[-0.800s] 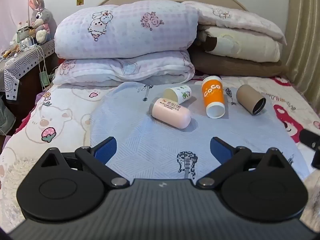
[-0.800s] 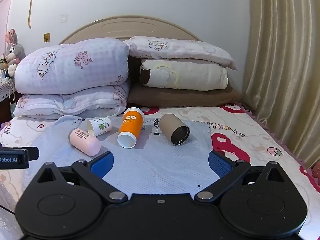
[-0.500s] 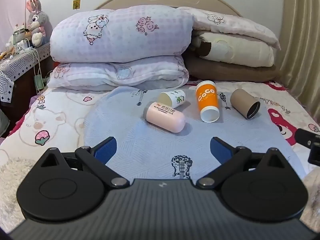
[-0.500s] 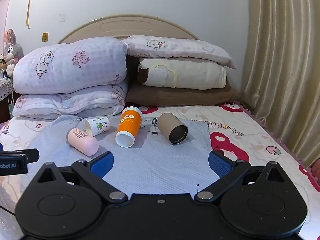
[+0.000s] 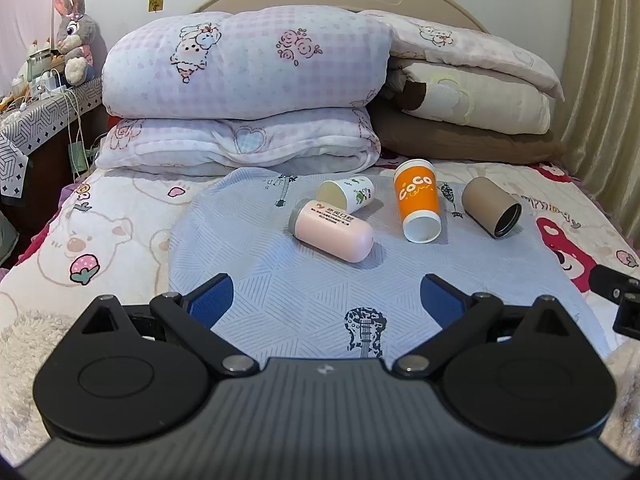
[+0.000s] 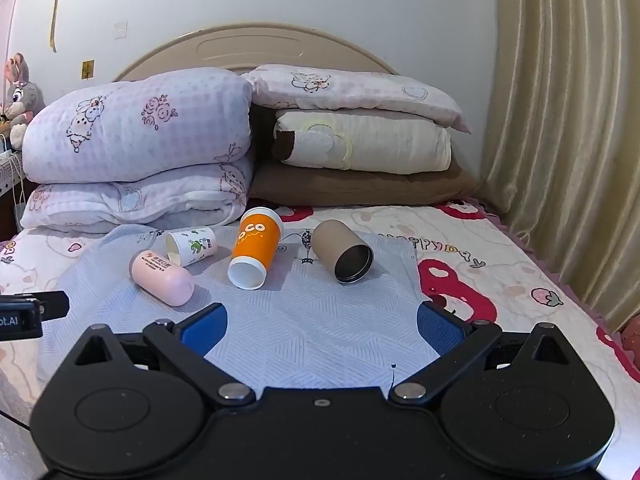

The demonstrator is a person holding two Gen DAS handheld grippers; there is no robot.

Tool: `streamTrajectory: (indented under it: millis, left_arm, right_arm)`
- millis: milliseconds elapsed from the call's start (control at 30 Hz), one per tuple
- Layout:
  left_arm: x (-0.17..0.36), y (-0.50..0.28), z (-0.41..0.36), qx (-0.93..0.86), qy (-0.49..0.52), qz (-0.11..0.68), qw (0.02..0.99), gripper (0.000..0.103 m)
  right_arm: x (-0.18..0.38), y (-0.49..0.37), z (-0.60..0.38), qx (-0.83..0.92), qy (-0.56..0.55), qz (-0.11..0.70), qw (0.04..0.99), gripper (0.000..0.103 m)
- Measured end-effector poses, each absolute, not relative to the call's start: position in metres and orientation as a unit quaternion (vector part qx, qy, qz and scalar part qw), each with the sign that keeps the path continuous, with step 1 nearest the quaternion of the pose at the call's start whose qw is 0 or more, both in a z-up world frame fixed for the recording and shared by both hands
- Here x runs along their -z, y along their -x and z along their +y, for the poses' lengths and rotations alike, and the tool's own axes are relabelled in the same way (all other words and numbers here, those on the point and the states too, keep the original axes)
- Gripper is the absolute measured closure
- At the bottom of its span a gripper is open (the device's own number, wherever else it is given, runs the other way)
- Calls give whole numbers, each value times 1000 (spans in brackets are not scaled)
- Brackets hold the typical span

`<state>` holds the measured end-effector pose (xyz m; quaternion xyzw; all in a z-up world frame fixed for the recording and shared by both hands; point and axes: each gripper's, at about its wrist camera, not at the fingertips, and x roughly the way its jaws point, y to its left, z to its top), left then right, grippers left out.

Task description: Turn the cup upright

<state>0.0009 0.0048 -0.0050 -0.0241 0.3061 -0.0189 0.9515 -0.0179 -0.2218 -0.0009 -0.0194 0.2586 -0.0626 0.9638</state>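
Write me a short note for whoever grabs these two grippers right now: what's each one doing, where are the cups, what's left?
Left gripper: open, holding nothing, short of the cups.
Right gripper: open, holding nothing, also short of them.
All four lie on their sides on the blue-grey mat: pink cup, small white printed cup behind it, orange Coco cup, brown cup farthest right.
Done: nothing upright yet.
Left: stand each cup up.
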Motion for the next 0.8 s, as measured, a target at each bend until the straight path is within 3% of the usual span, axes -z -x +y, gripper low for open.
streamTrajectory:
  millis: [800]
  left_arm:
    - [12,4,7,19,28,314,949,2]
  right_arm:
    - [3,18,-227,70,23,265,961,1]
